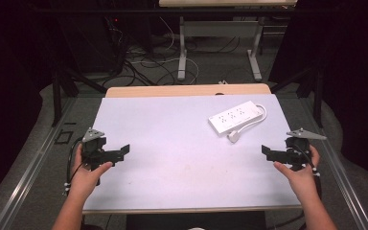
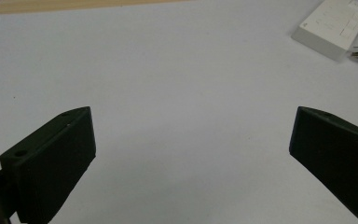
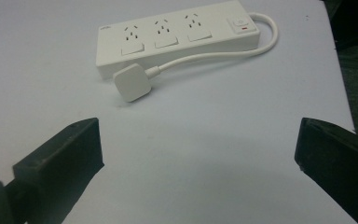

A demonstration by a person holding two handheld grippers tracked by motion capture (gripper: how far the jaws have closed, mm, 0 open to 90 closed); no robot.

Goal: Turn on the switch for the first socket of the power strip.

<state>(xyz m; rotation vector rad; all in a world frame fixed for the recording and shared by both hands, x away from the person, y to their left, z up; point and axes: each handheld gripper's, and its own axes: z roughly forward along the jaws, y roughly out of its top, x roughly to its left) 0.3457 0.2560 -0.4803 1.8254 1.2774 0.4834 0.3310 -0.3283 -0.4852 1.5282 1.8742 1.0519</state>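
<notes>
Opening step, by the look of it: nothing gripped, both tools poised at the edges of the surface (image 1: 172,143). Left claw (image 1: 120,152) at lower left of the high view, jaws spread wide and empty. Right claw (image 1: 268,152) at lower right, likewise wide and holding nothing.

White power strip (image 1: 236,117) lying flat in the upper right part of the high view, nearer the right claw yet apart from it, well apart from the left. In the right gripper view, sitting at upper centre (image 3: 177,35), with its plug (image 3: 132,82) resting loose on the surface just in front of the strip body, cord (image 3: 265,39) looping round from the switch end.

Probably next: bringing the right claw forward toward the plug, turning so the jaws straddle its flat sides, then closing. Likely also steadying the strip with the left claw, which calls for a long reach across.

Count: one power strip, three sockets (image 3: 163,31), one switch (image 3: 240,24), one plug, one cord, two claws.
</notes>
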